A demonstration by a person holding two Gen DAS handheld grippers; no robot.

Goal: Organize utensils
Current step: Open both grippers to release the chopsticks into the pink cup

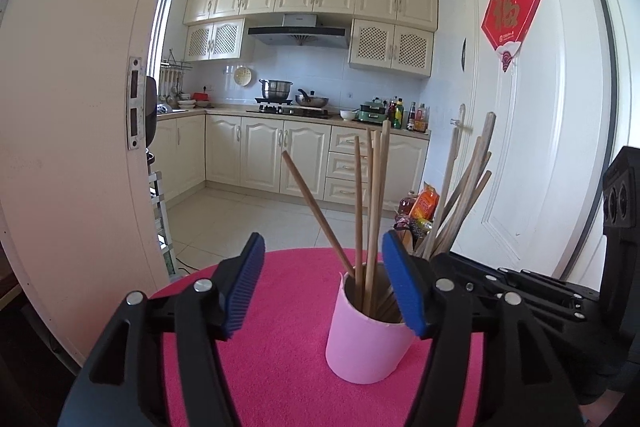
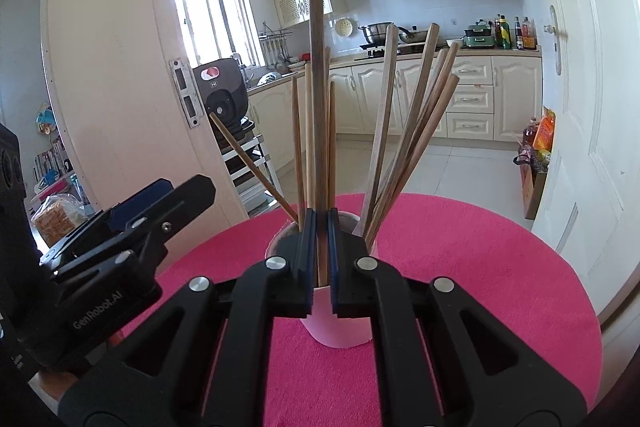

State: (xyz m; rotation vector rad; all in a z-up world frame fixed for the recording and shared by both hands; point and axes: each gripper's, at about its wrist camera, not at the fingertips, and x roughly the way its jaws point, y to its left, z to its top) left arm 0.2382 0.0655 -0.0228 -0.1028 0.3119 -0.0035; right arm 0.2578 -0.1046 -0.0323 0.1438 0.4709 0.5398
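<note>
The right gripper [image 2: 320,247] clamps one chopstick [image 2: 318,107] upright over the cup [image 1: 368,343]. The left gripper [image 1: 324,283] gapes wide and empty near the cup on the desk [image 1: 280,367].

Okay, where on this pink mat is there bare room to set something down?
Bare pink mat lies right of the pink cup, out to the mat's edge near the white door. In the left view, mat is free left of the cup. Around the cup it is crowded: chopsticks and both grippers.
</note>
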